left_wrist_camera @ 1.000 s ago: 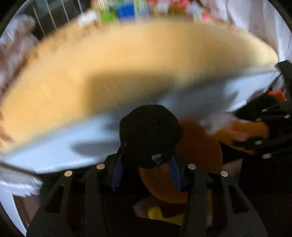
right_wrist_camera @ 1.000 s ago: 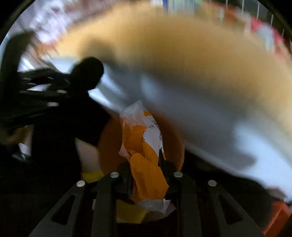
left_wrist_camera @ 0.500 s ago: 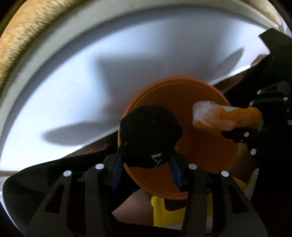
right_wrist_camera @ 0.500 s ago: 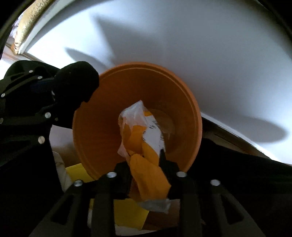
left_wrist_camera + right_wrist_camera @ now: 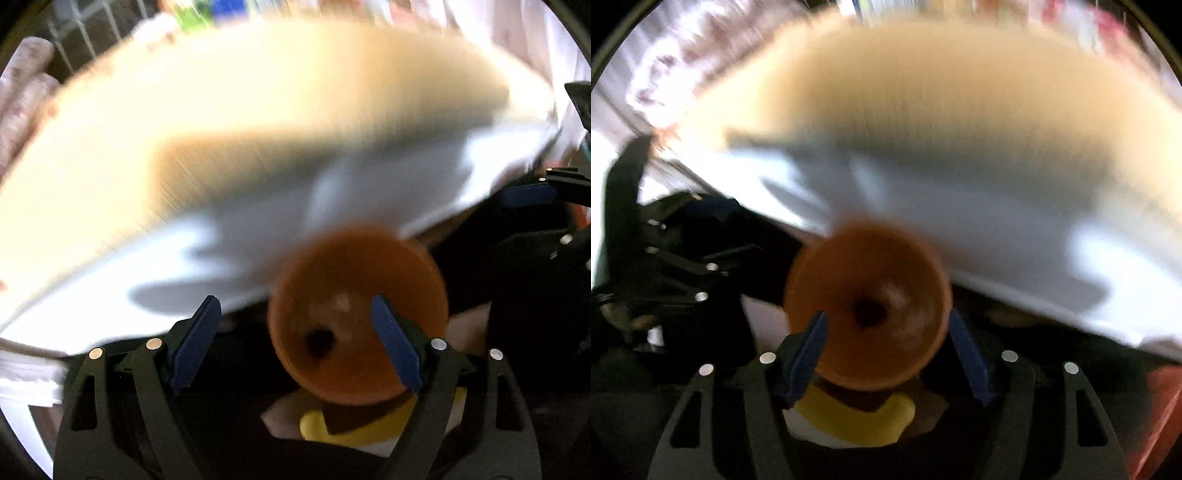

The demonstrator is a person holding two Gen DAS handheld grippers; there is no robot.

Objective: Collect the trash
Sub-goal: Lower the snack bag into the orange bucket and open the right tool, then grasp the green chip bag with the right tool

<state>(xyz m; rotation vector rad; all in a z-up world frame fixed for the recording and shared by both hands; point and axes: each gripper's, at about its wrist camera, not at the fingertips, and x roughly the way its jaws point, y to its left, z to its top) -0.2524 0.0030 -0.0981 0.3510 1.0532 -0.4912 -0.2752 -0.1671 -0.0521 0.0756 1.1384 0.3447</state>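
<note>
An orange bin (image 5: 358, 314) stands below the table edge; it also shows in the right wrist view (image 5: 868, 314). A black lump (image 5: 319, 341) lies at its bottom, seen in the right wrist view too (image 5: 868, 312), with pale wrapper (image 5: 897, 295) beside it. My left gripper (image 5: 295, 343) is open and empty above the bin's left side. My right gripper (image 5: 886, 347) is open and empty above the bin. The left gripper (image 5: 687, 258) shows at the left of the right wrist view. Both views are blurred.
A wooden table top (image 5: 221, 129) with a white front edge (image 5: 147, 266) fills the upper half of both views. A yellow object (image 5: 857, 417) lies under the bin. Coloured items (image 5: 221, 7) stand at the table's far side.
Both grippers have opened. The black lump left my left gripper and the orange wrapper left my right gripper; both now lie in the bin. Both grippers have drawn back and up.
</note>
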